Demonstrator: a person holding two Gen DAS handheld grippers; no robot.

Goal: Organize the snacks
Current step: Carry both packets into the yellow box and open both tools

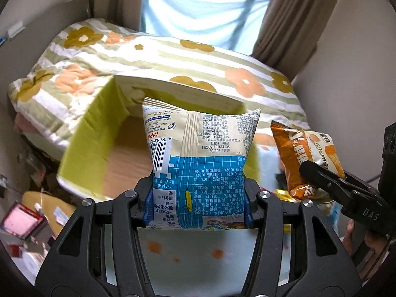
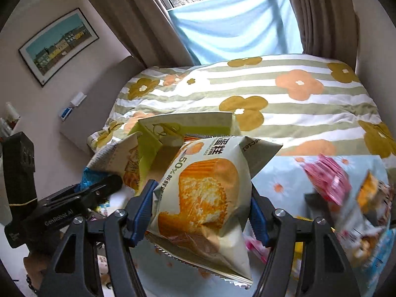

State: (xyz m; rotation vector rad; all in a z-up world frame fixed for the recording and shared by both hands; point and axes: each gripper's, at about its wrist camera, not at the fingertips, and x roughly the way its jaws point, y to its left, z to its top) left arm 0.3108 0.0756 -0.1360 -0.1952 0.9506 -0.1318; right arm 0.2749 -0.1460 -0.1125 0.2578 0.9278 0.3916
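Above the box (image 1: 84, 133), blue-and-cream snack pack (image 1: 198, 163).

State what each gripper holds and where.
Left gripper: cream-and-blue snack packet, by its lower sides. Right gripper: cream-and-orange cake packet, across its middle.

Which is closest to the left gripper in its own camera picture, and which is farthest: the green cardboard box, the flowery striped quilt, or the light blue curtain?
From the left gripper:
1. The open green cardboard box, just beyond the fingers, lying on the bed left of centre.
2. The flowery striped quilt, spread behind the box.
3. The light blue curtain, at the window, top of the picture.
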